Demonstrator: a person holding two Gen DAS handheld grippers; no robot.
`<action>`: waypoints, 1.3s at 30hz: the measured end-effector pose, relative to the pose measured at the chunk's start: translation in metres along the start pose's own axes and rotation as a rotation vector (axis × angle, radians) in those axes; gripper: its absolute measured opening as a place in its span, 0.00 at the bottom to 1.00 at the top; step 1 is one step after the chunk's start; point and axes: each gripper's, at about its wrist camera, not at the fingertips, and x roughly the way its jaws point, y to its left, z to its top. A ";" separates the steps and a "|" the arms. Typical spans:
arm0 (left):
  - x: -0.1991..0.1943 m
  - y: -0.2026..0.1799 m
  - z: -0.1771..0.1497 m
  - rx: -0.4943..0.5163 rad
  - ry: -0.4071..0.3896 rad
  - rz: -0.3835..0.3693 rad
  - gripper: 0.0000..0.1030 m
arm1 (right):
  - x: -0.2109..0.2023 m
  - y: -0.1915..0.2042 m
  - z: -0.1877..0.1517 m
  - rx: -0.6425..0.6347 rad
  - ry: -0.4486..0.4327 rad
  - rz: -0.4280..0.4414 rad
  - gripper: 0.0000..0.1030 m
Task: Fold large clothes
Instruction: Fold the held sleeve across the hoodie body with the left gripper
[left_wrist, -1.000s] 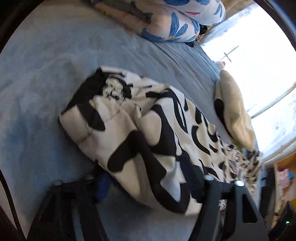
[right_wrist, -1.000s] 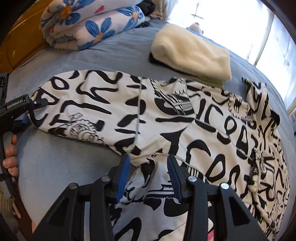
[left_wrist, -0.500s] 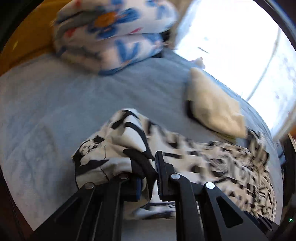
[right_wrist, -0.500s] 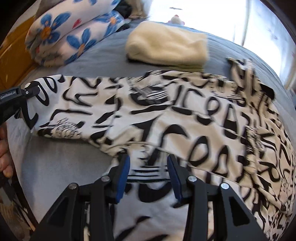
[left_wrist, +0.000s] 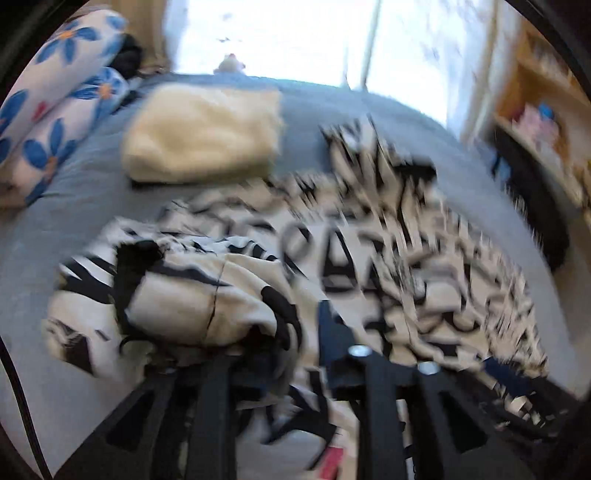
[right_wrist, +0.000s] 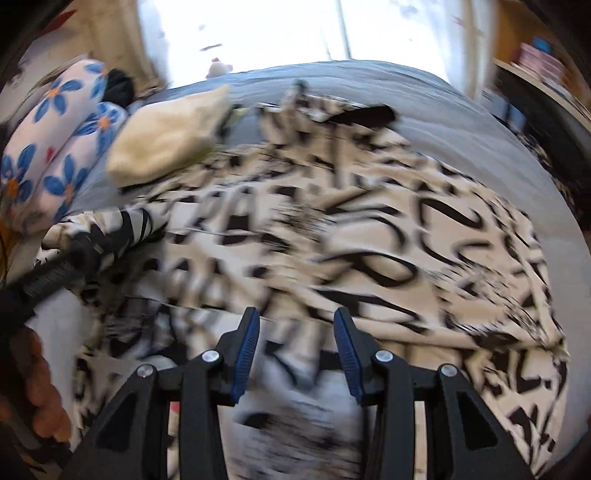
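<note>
Ribbed blue fingers apart, crumpled black-and-white patterned garment, fluffy cream bundle

No legible text anywhere; frames too blurred, incl. garment print.

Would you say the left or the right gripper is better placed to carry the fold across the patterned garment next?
Probably the left gripper: a bunched sleeve of the black-and-white garment lies between its fingers, though its jaws have just been opening. The right gripper hangs open above flat fabric, gripping nothing.
</note>
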 end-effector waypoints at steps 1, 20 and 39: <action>0.009 -0.009 -0.005 0.020 0.023 0.008 0.42 | 0.000 -0.012 -0.004 0.017 0.009 -0.005 0.41; -0.047 0.009 -0.055 -0.012 0.101 -0.151 0.65 | 0.014 -0.031 -0.015 0.023 0.063 0.167 0.41; -0.045 0.122 -0.086 -0.269 0.097 -0.034 0.68 | 0.124 0.034 0.026 0.077 0.331 0.396 0.42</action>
